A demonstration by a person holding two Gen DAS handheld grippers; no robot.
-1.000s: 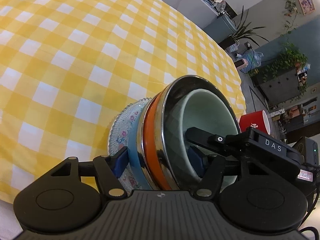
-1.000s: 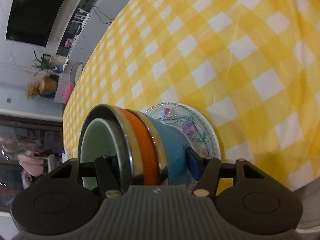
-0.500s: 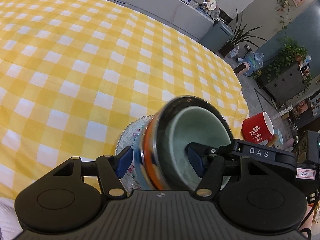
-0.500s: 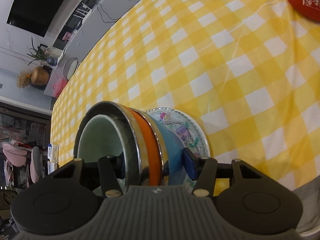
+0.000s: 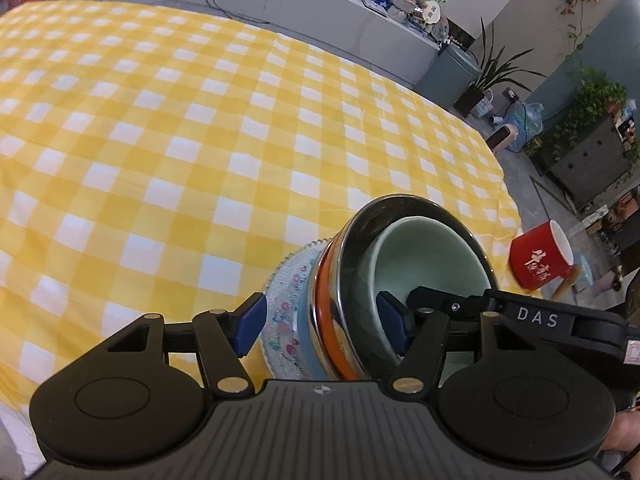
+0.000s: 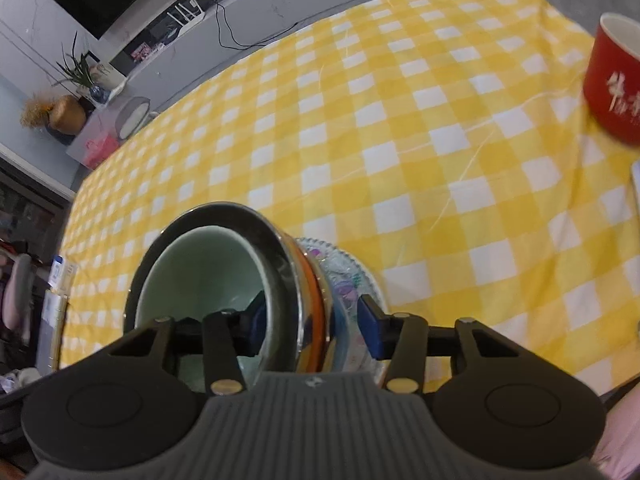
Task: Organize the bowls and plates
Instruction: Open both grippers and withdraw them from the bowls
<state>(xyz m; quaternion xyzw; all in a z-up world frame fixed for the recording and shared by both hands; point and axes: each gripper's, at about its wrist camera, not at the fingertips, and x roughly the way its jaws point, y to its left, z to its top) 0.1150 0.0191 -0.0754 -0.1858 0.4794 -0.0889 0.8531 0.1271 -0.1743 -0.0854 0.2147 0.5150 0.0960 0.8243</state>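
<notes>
- Nested stack on yellow checked tablecloth: celadon bowl in steel bowl, orange and blue bowls, patterned glass plate underneath.
- Left gripper wide, pads straddling the stack, contact unclear.
- Right gripper has been closing, stack's rim between its pads.
- Red mug well apart.

Two wrist fisheyes, aimed down at one stack from opposite sides.

The stack is seen close up from the left, over the checked cloth; from the right it is seen equally near. Stack, cloth and red mug are shared.
</notes>
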